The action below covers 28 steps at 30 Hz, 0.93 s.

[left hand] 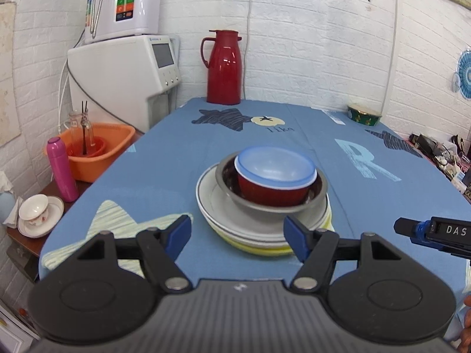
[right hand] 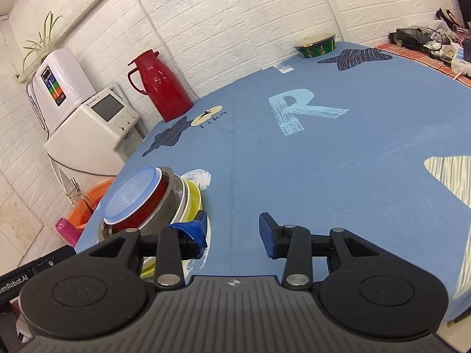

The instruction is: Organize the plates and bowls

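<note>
The counter (left hand: 182,147), under a blue printed cloth, fills my view. At its 12 o'clock edge stands a red thermos jug (left hand: 223,67). In the middle sits the stack: white plates (left hand: 217,206) over a yellow plate (left hand: 265,250), a steel bowl (left hand: 232,188) on them, and inside it a red bowl (left hand: 273,191) holding a pale blue bowl (left hand: 275,163). My left gripper (left hand: 237,236) hangs at the stack's 6 o'clock, fingers apart and empty. My right gripper (right hand: 232,232), at the stack's 3 o'clock, has its fingers apart too.

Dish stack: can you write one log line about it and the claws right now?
stack: blue-lidded red bowl in metal bowl on plates | left claw: open, empty | right claw: open, empty
</note>
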Available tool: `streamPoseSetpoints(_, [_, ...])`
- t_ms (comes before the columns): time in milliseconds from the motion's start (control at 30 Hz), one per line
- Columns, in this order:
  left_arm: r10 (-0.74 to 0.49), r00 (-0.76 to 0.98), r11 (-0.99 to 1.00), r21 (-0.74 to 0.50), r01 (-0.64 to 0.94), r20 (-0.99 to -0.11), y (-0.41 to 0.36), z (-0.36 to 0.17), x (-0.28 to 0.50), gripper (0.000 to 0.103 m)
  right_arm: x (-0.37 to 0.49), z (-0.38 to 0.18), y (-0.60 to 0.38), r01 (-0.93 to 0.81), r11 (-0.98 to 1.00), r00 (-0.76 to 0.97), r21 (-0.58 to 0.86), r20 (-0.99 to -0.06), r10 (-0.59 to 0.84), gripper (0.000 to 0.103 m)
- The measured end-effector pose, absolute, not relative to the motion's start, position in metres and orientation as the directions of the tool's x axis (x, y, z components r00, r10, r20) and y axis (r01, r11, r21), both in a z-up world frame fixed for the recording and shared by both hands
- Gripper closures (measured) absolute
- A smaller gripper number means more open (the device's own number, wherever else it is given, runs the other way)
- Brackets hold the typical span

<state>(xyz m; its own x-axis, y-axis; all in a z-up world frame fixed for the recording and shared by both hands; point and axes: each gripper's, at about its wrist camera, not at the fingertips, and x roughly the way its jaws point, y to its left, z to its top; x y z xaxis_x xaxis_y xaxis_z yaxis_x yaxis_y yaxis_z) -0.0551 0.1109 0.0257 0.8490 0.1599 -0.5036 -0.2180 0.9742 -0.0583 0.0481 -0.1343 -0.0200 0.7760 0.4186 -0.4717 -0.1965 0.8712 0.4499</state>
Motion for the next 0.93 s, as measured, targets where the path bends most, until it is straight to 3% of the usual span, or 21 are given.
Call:
streamPoseSetpoints(233, [0.123, 0.841, 0.986, -0.03, -0.163, -0.527, 0.085, 0.016, -0.061, 0.035, 0.03, -0.025, -0.128, -0.187, 0.931, 0.767, 0.312, -0.546, 0.337, 0.079])
streamPoseSetpoints(433, [0.09, 0.829, 0.992, -0.019, -0.121, -0.552, 0.071, 0.007, -0.059, 0.035, 0.017, -0.024, -0.121, -0.19, 0.958, 0.79, 0.216, -0.546, 0.28, 0.077])
streamPoseSetpoints(933, [0.045, 0.833, 0.994, -0.058, -0.093, -0.552, 0.073, 0.004, -0.061, 0.035, 0.008, -0.027, -0.108, -0.226, 0.951, 0.783, 0.209, -0.542, 0.305, 0.074])
